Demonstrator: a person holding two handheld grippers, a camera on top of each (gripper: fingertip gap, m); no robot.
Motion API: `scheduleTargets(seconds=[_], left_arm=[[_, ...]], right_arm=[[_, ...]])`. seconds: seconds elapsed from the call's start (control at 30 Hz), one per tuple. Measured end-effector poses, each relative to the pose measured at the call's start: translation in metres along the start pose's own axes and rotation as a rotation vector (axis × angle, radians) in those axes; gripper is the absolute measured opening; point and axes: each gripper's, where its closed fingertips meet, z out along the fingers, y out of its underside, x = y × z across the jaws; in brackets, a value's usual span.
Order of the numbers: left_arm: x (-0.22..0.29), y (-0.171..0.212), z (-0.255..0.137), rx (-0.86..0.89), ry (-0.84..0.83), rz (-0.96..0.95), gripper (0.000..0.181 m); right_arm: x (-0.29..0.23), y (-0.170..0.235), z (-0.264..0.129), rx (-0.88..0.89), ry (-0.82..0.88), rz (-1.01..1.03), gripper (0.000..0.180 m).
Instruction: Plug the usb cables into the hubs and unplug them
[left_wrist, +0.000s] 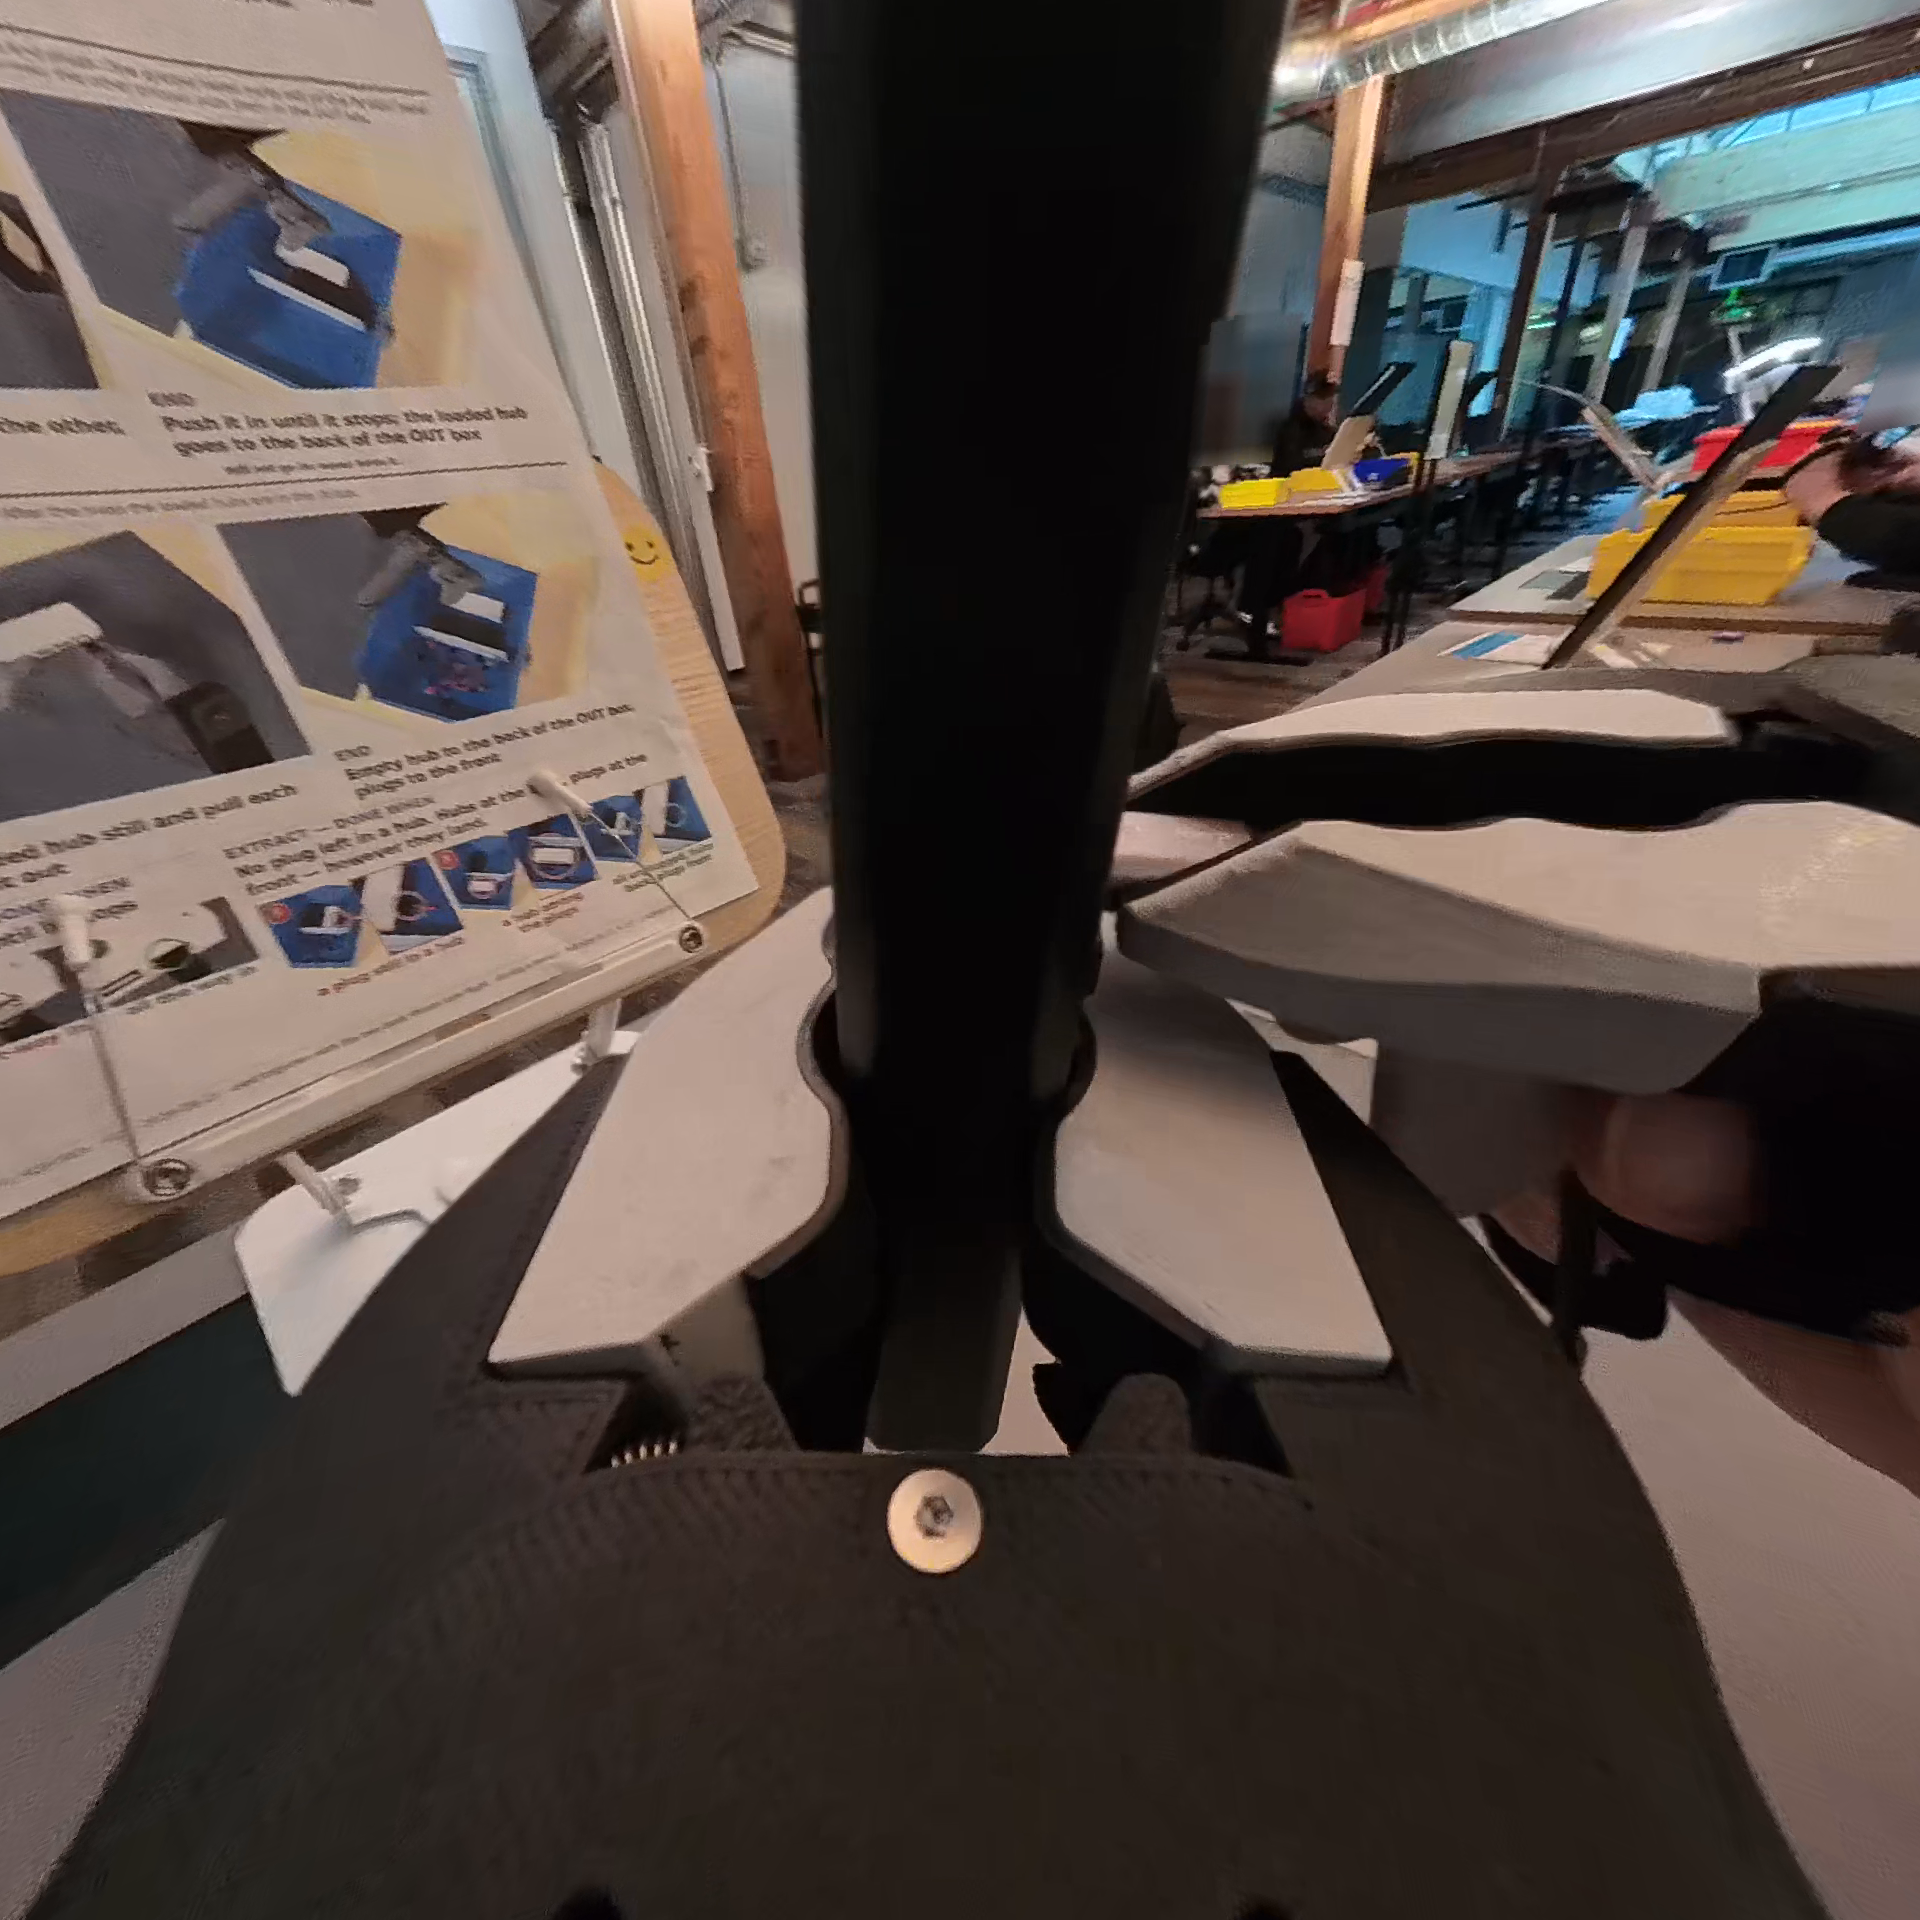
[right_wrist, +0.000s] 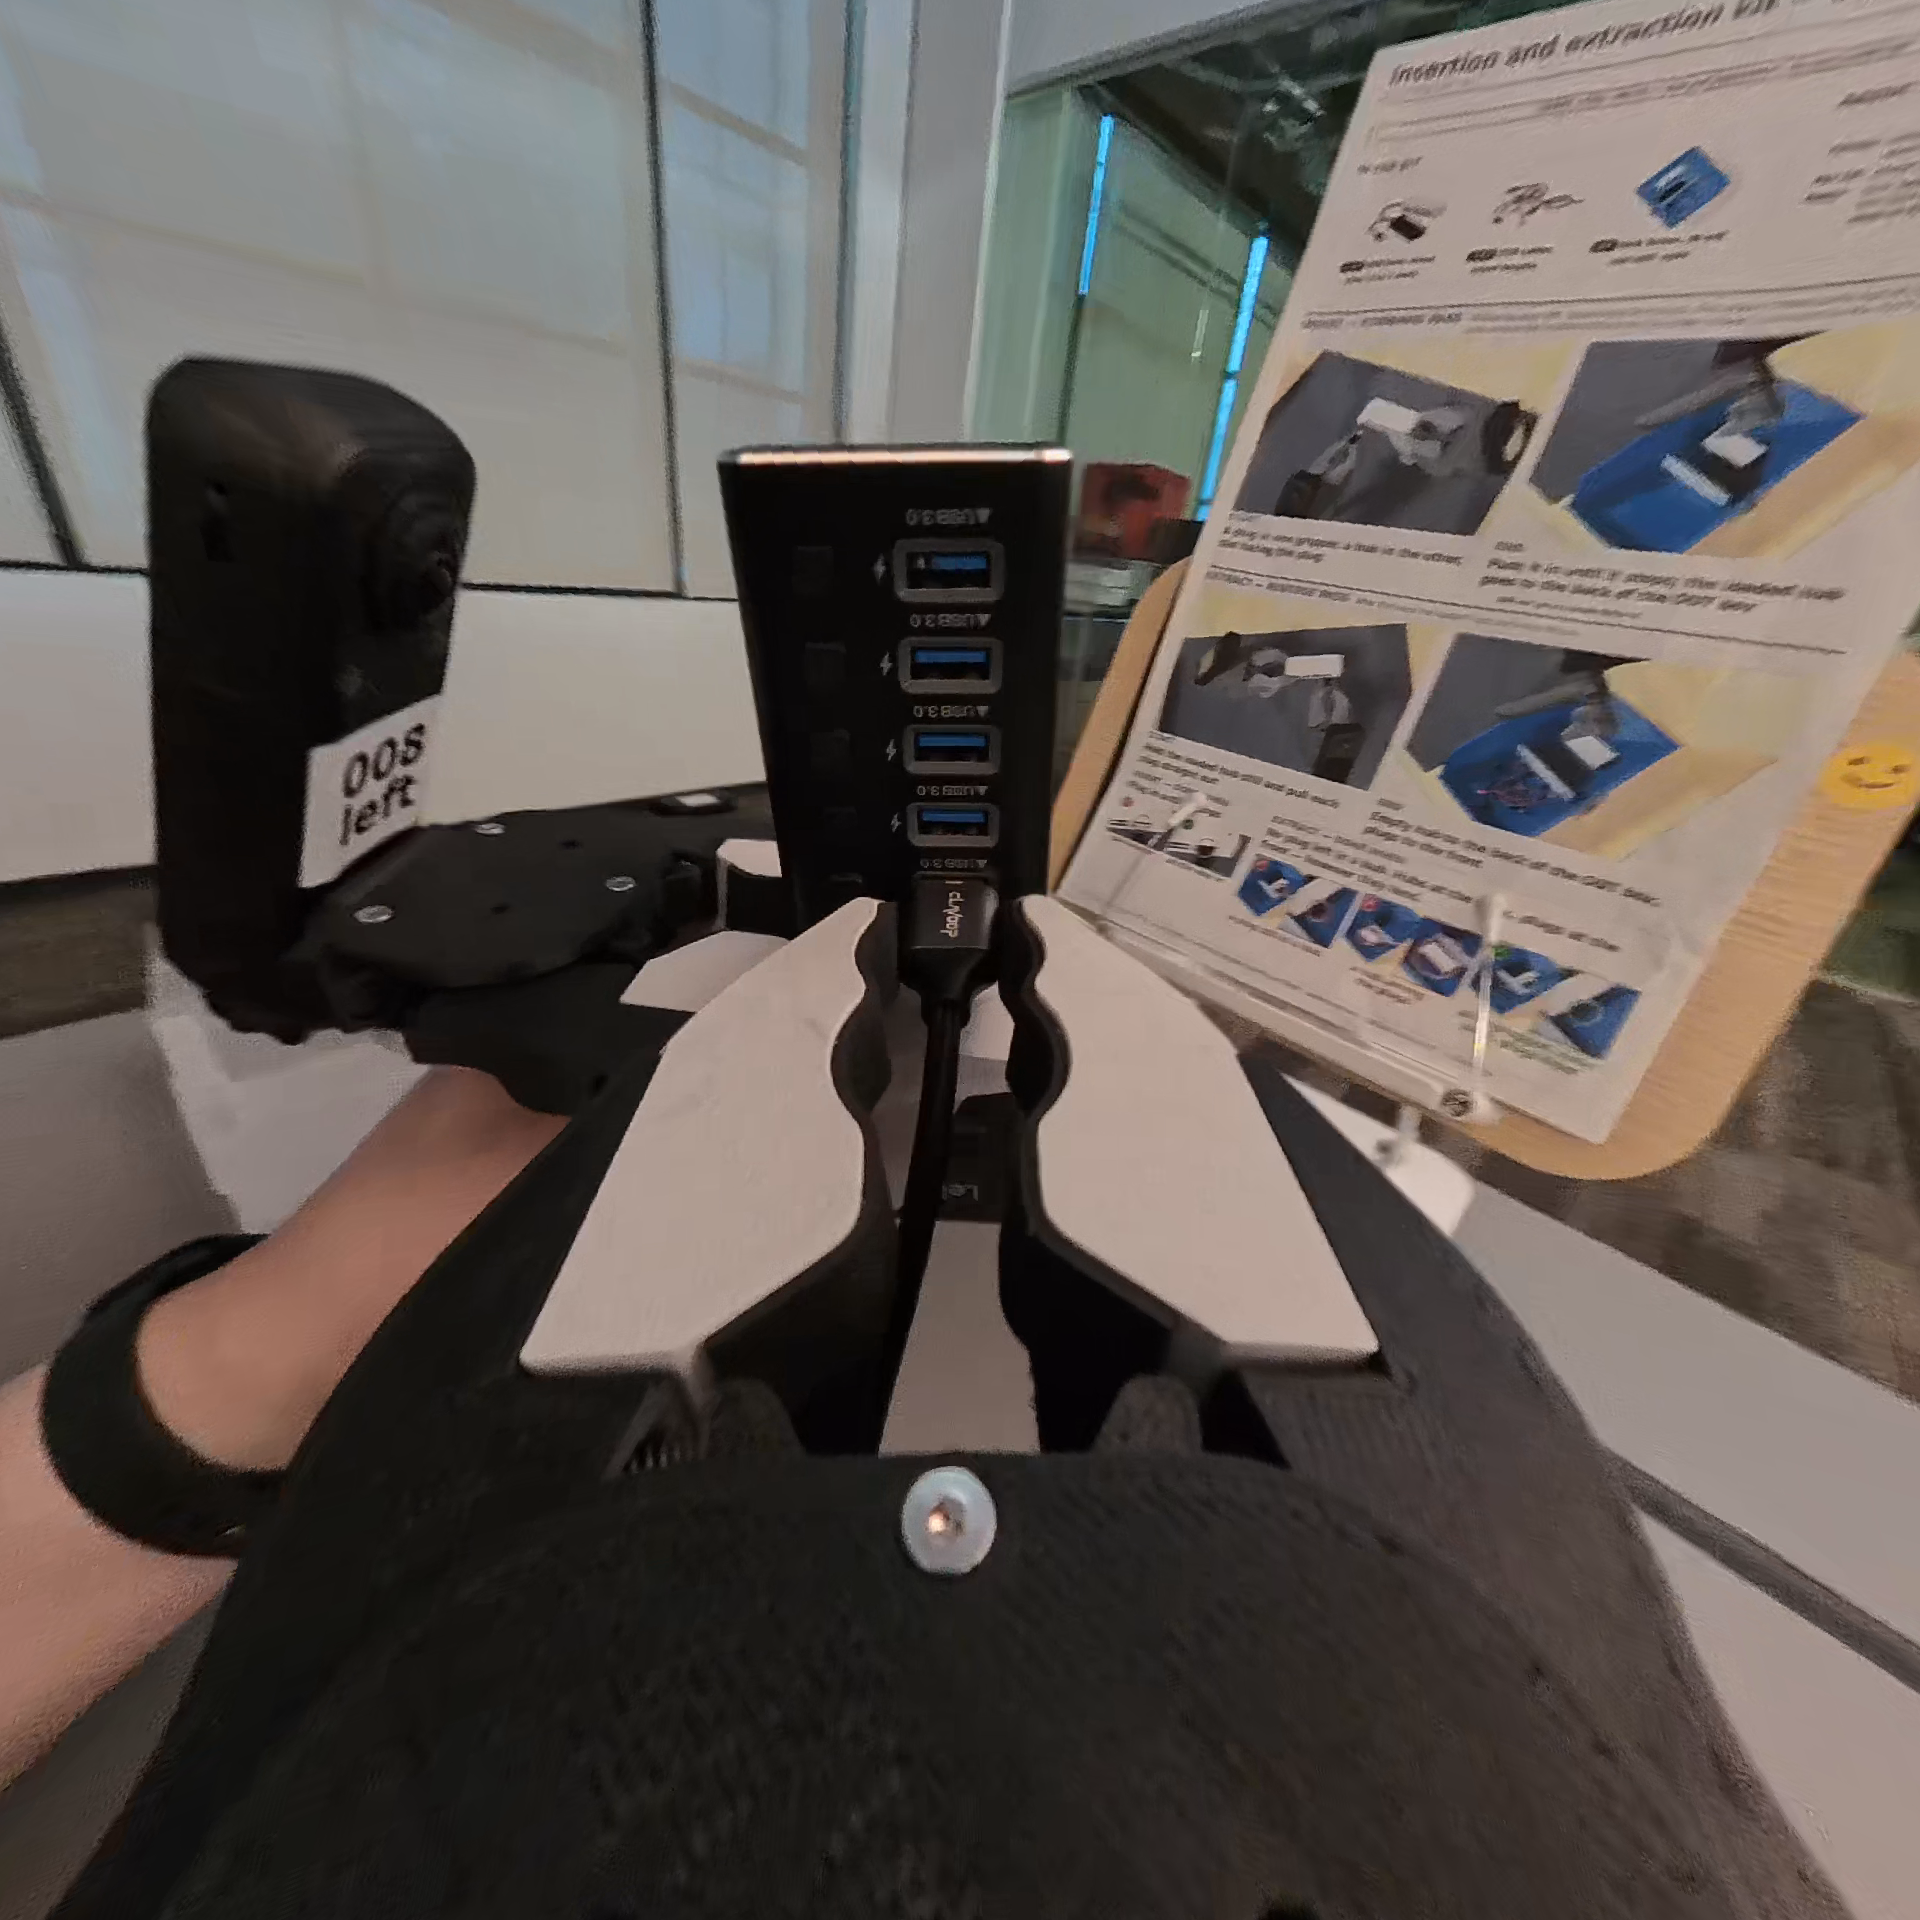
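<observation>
The right gripper (right_wrist: 943, 925) is nearest in its own view. Its jaws are closed on a black usb plug (right_wrist: 951, 914), and the black cable (right_wrist: 930, 1091) runs back between the two grey fingers (right_wrist: 727, 1143). The plug sits at the lowest port of the black hub (right_wrist: 914, 644). It looks pushed in, or almost in, but I cannot tell how deep.

The hub stands up tall just past the right gripper. Four blue ports (right_wrist: 948, 665) above the plug are empty. So I think one cable is at its port and four ports have no cable. If every port needs a plug, most of the job is still left, and so is pulling the plugs out.

In the left wrist view, the left gripper (left_wrist: 951, 1049) has its jaws closed on the dark hub (left_wrist: 997, 520) and holds it upright.

To the side stands a wooden board (right_wrist: 1766, 987) with a picture sheet (right_wrist: 1507, 623) clipped on it.

Far away on the right are long tables with yellow bins (left_wrist: 1704, 561) and a red bin (left_wrist: 1320, 618). I cannot see what is inside them.
</observation>
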Motion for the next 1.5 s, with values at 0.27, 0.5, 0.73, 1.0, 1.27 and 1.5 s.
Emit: scheduleTargets(seconds=[0.27,0.5,0.73,1.0,1.27,1.5], left_arm=[[-0.007,0.013,0.006,-0.052,-0.05,-0.01,0.031],[-0.015,0.018,0.006,-0.071,-0.082,0.017,0.031],[-0.091,0.004,-0.054,-0.024,-0.161,-0.16,0.03],[-0.033,-0.047,-0.065,0.093,0.093,-0.133,0.03],[0.01,-0.051,-0.048,0.073,0.241,-0.118,0.029],[0.021,-0.051,-0.045,0.047,0.24,-0.069,0.029]], right_arm=[[0.008,0.012,0.003,-0.065,0.107,-0.083,0.019],[0.009,0.019,0.007,-0.074,0.057,-0.035,0.019],[0.011,-0.011,-0.021,-0.033,-0.003,-0.138,0.019],[0.017,-0.045,-0.088,-0.082,-0.263,-0.042,0.019],[0.148,-0.021,-0.21,-0.332,-0.132,0.015,0.019],[0.174,-0.024,-0.257,-0.234,-0.144,0.004,0.019]])
